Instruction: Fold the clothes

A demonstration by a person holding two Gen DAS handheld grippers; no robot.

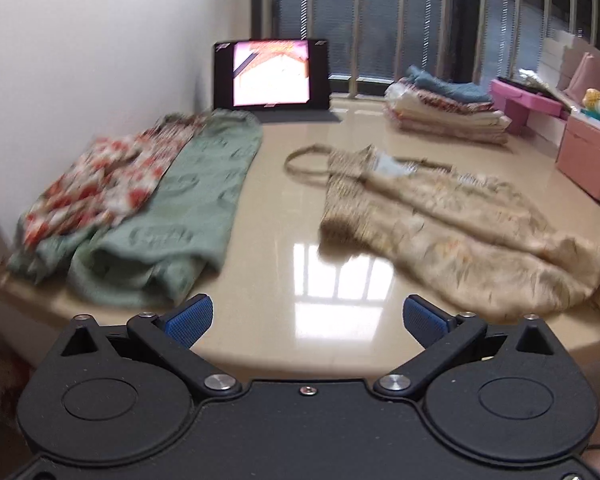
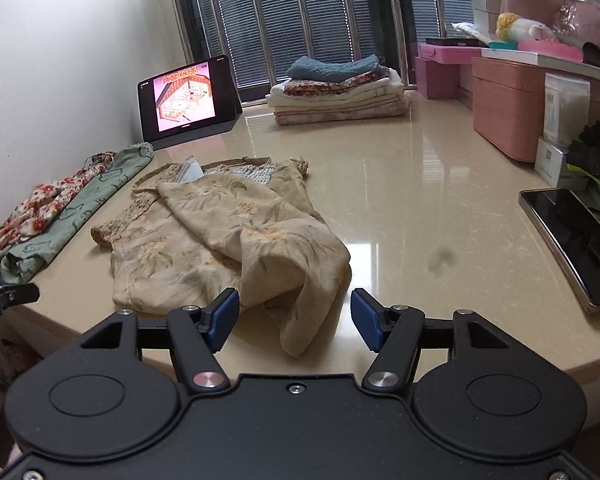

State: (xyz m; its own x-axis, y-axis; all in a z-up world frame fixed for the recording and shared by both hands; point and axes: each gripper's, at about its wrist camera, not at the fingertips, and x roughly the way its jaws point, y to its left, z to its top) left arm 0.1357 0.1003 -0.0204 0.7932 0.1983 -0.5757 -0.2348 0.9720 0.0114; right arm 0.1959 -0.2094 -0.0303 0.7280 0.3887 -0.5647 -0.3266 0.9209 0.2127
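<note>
Both tools held low at the near edge of the glossy beige stone surface [image 2: 400,184], pointing across it toward the window.

Left tool [image 1: 307,318]: blue pads spread wide, nothing between them, only bare surface ahead. Right tool [image 2: 294,318]: also spread wide, holding nothing; a drooping fold of fabric lies just ahead of the gap, apparently not touched by either pad.

Task item: beige floral-print strappy garment [image 2: 220,232], lying loosely on the surface, one side flapped over the other, bunched at the near hem. Long axis runs from the strap end, far and slightly left, toward the near right corner. It sits directly in front of the right tool and off to the right of the left tool, so the right hand is clearly nearer; the left would have to cross inward to reach the smocked top edge.

Elsewhere: pale green printed garment [image 1: 188,208] with a red-and-white floral cloth [image 1: 100,188] on it, at the left edge, nearer the left tool. Stack of folded clothes [image 2: 340,96] at the far side by the window.

Uncertain: left view is motion-blurred. The beige garment's underside and second strap are hidden. Cannot tell whether the fold-over is a deliberate half-fold or a loose drop.
</note>
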